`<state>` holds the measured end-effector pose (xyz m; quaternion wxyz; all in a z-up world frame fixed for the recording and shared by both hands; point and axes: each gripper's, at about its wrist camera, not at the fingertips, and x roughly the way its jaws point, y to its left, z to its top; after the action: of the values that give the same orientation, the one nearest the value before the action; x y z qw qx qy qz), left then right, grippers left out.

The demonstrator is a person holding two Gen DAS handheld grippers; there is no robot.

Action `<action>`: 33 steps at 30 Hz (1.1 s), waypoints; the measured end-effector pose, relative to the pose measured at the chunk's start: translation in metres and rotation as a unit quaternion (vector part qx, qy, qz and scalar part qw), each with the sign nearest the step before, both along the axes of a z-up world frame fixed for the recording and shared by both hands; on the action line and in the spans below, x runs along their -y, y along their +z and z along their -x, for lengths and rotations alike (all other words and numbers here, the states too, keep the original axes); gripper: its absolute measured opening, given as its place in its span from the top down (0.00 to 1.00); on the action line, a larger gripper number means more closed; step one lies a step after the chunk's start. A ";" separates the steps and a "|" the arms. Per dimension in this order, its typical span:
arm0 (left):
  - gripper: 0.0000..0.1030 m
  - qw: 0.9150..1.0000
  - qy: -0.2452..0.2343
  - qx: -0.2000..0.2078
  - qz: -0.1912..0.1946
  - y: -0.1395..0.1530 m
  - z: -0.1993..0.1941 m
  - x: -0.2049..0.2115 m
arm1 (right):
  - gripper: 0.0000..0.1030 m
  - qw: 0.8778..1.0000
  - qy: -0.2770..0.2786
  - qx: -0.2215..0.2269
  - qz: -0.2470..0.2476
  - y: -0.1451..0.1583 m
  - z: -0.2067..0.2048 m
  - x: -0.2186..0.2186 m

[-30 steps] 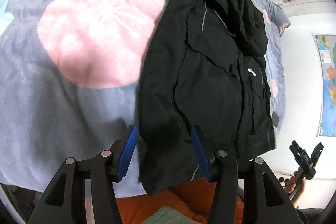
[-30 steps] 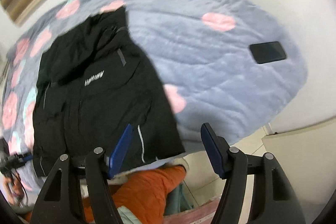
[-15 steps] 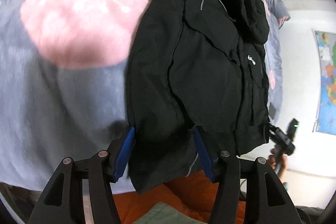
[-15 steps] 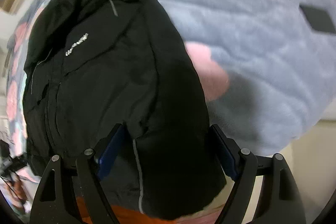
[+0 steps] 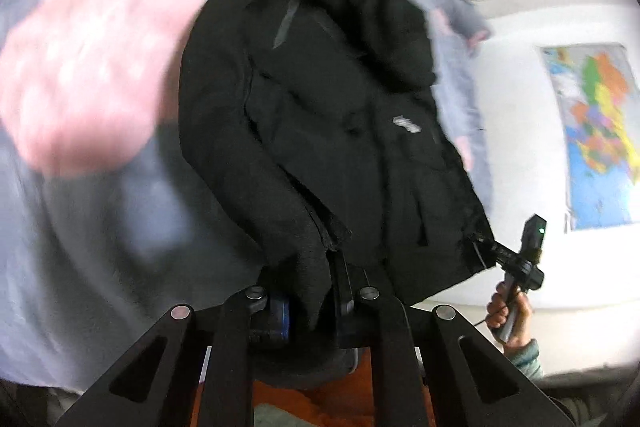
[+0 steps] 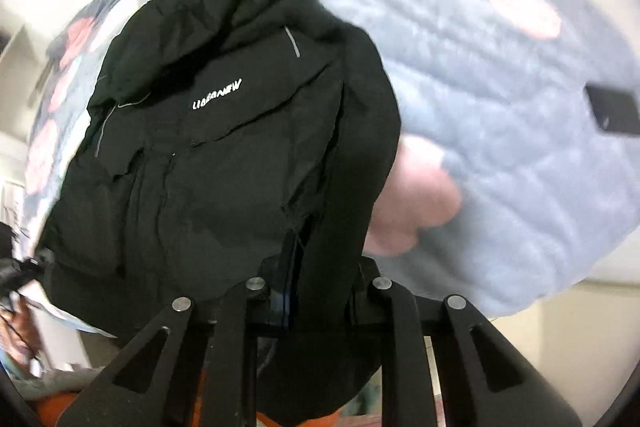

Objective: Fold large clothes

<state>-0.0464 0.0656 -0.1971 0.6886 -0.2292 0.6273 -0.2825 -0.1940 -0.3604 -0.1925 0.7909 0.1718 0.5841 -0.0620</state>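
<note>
A black hooded jacket with a white chest logo lies on a grey blanket with pink blotches. In the left wrist view my left gripper is shut on the jacket's bottom hem at one corner. In the right wrist view my right gripper is shut on the hem of the jacket at the other corner. The right gripper also shows in the left wrist view, pinching the hem corner. The hem is lifted off the blanket and both views are blurred.
A dark phone lies on the blanket at the right. A colourful map hangs on the white wall beyond the bed. Orange fabric shows below the grippers. The bed edge runs just under both grippers.
Both grippers went from open, straddling the hem, to shut on it. The jacket's lower edge has risen off the blanket and the views tilted up.
</note>
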 end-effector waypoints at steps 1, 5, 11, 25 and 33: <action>0.86 1.000 -0.009 0.005 -0.016 0.003 0.000 0.001 | 0.80 1.000 0.004 -0.006 0.010 -0.001 -0.001 -0.001; 0.86 0.996 -0.018 -0.053 -0.066 -0.041 0.000 -0.002 | 0.79 0.998 0.004 -0.063 0.014 -0.050 -0.007 0.007; 0.81 0.990 0.034 -0.136 -0.027 -0.094 0.005 -0.028 | 0.58 0.993 -0.048 -0.088 -0.057 -0.079 -0.007 0.028; 0.53 0.989 0.030 -0.142 0.018 -0.083 0.007 -0.022 | 0.41 0.987 -0.067 -0.073 -0.125 -0.063 0.012 0.074; 0.87 0.993 0.060 -0.091 -0.035 -0.058 0.013 -0.012 | 0.74 0.990 0.037 -0.079 -0.112 -0.053 0.006 0.041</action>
<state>-0.0595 0.0772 -0.2548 0.6517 -0.2674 0.6821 -0.1962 -0.1996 -0.4015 -0.2453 0.7198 0.2326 0.6538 0.0197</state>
